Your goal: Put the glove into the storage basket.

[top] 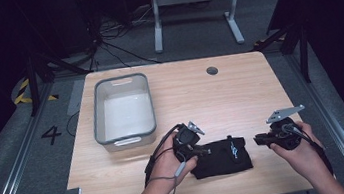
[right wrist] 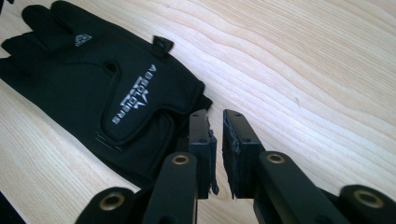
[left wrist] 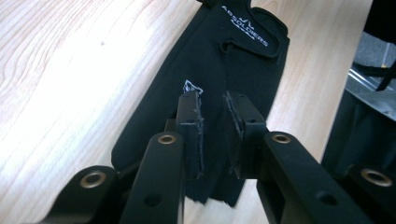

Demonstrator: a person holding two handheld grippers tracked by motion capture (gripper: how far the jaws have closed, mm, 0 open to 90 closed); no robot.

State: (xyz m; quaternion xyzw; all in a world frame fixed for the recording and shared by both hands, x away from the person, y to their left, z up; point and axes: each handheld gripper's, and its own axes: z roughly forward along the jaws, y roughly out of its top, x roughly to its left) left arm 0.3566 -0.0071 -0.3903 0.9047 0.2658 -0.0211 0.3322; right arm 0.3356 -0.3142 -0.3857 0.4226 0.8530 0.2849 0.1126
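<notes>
Left gripper (top: 198, 150): it sits at the near edge of the table, in the person's left hand (top: 171, 163). Its jaws are over the finger end of the glove, with a small gap between them. Black cloth shows in the gap, but I cannot tell if the pads pinch it.
Right gripper (top: 258, 139): it is in the person's right hand (top: 296, 154), just beside the cuff end of the glove. Its jaws have a small gap and hold nothing. Bare wood shows between them.
Glove (top: 222, 156): a black glove with white letters on its strap. It lies flat on the table, near the front edge, between the two grippers.
Table (top: 240, 93): light wood with wavy lines in it. It has round corners and a small dark round hole (top: 212, 70) near the far edge.
Tub (top: 126, 133): a grey tub with a white inside. It stands on the left part of the table, farther back than the glove and well apart from it. It has nothing in it.
Floor (top: 7, 164): grey carpet all around the table. A black number 4 (top: 51, 135) is marked on the left side.
Far end: the legs of a white stand (top: 193, 3) are past the table, with black cables (top: 112, 39) on the floor beside them. The room back there is dark.
</notes>
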